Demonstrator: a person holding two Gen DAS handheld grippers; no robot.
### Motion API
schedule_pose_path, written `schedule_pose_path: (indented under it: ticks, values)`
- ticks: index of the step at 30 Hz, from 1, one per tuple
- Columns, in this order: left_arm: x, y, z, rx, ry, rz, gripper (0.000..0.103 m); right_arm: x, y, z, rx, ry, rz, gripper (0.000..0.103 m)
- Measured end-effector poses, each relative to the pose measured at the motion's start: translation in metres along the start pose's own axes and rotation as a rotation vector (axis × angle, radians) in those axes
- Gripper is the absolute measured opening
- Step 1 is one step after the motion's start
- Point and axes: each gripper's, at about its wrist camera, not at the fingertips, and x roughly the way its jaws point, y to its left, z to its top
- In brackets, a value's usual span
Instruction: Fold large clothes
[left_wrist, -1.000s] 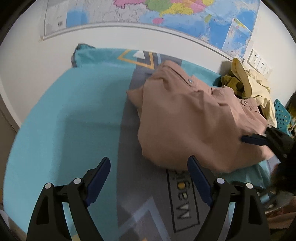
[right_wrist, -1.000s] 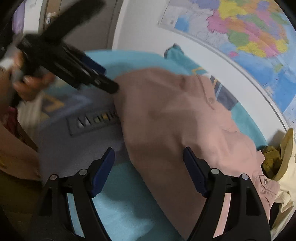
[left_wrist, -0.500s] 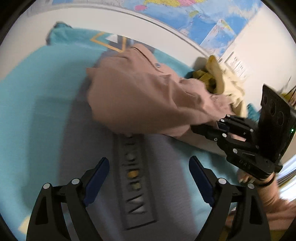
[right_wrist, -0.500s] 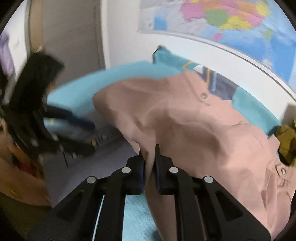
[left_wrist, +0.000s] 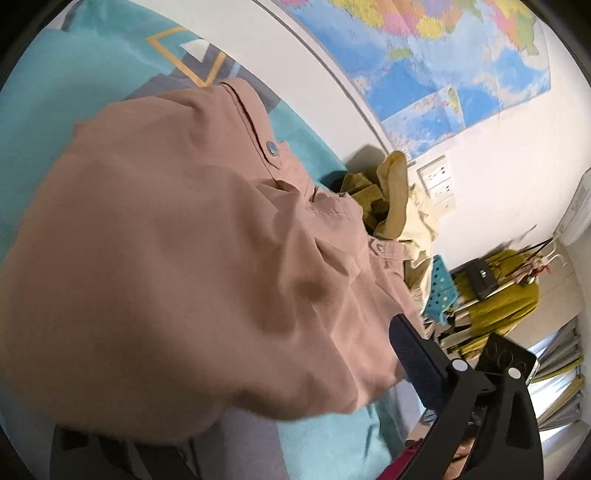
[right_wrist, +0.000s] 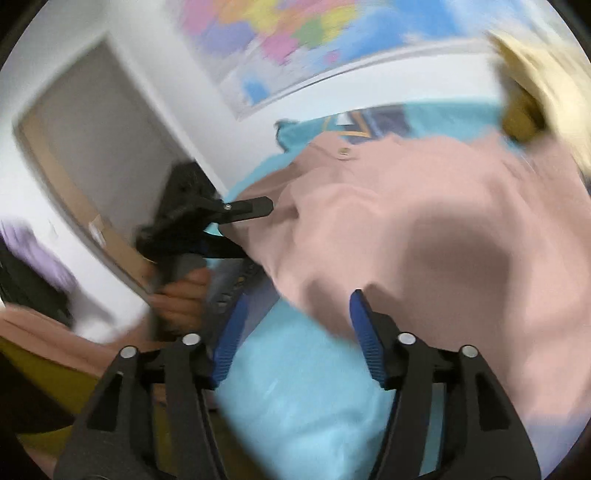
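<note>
A large pink buttoned garment (left_wrist: 177, 258) lies bunched on the teal and grey cover (left_wrist: 92, 66). My left gripper (left_wrist: 295, 325) is pushed in at the garment's near edge. The cloth drapes over its left finger and hides it, and only the right finger (left_wrist: 417, 362) shows. In the right wrist view the left gripper (right_wrist: 240, 229) has one finger above and one below the garment's (right_wrist: 424, 229) edge; its jaws are opening and not pressing. My right gripper (right_wrist: 295, 328) hangs over bare cover just short of the cloth, its jaws opening with nothing between them.
A heap of yellow clothes (left_wrist: 395, 199) lies at the far end by the wall. A map (left_wrist: 443, 55) and sockets (left_wrist: 439, 181) are on the wall. A teal basket (left_wrist: 441, 288) and a rack with a mustard garment (left_wrist: 509, 295) stand to the right. A door (right_wrist: 92, 147) is at the left.
My right gripper shut on the garment's edge half a second ago, then let go and opened. My left gripper swung right and pushed in under the garment's edge. Both views have rolled.
</note>
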Motion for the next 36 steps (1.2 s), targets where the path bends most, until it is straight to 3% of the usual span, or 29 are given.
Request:
schedule_pose_path:
  ticks: [2, 5, 9, 11, 16, 21, 27, 29, 30, 31, 33, 34, 36]
  values:
    - [0.007, -0.002, 0.005, 0.007, 0.008, 0.012, 0.095, -0.029, -0.025, -0.017, 0.134, -0.041, -0.005, 0.063]
    - [0.019, -0.005, 0.011, 0.019, 0.015, 0.08, 0.082, -0.067, -0.064, -0.046, 0.331, -0.12, -0.075, 0.065]
    - [0.022, 0.0, 0.016, 0.004, 0.001, 0.112, 0.063, -0.089, -0.098, -0.068, 0.506, -0.202, -0.176, 0.075]
    - [0.02, 0.003, 0.017, 0.01, -0.001, 0.124, 0.059, -0.091, -0.104, -0.069, 0.522, -0.227, -0.207, 0.073]
    - [0.024, -0.002, 0.018, 0.026, 0.0, 0.167, 0.061, -0.07, -0.103, -0.046, 0.475, -0.24, -0.283, 0.081]
    - [0.03, -0.01, 0.021, 0.078, 0.0, 0.22, 0.063, -0.039, -0.111, -0.02, 0.453, -0.274, -0.281, 0.082]
    - [0.044, -0.021, 0.025, 0.132, 0.016, 0.235, 0.086, -0.017, -0.121, 0.001, 0.451, -0.297, -0.189, 0.081]
    - [0.049, -0.025, 0.024, 0.167, 0.002, 0.269, 0.086, -0.011, -0.121, 0.006, 0.446, -0.276, -0.19, 0.073]
    - [0.052, -0.027, 0.024, 0.188, -0.006, 0.293, 0.082, -0.009, -0.123, 0.007, 0.439, -0.261, -0.188, 0.059]
    - [0.053, -0.029, 0.024, 0.208, -0.017, 0.325, 0.069, -0.006, -0.125, 0.007, 0.445, -0.248, -0.191, 0.043]
    - [0.055, -0.028, 0.026, 0.22, -0.024, 0.387, 0.051, -0.003, -0.134, 0.007, 0.466, -0.221, -0.166, 0.023]
    - [0.055, -0.027, 0.027, 0.208, -0.019, 0.387, 0.035, -0.004, -0.137, 0.007, 0.484, -0.223, -0.138, 0.018]
    - [0.051, -0.022, 0.033, 0.175, -0.006, 0.375, 0.02, -0.007, -0.136, 0.01, 0.472, -0.224, -0.12, 0.015]
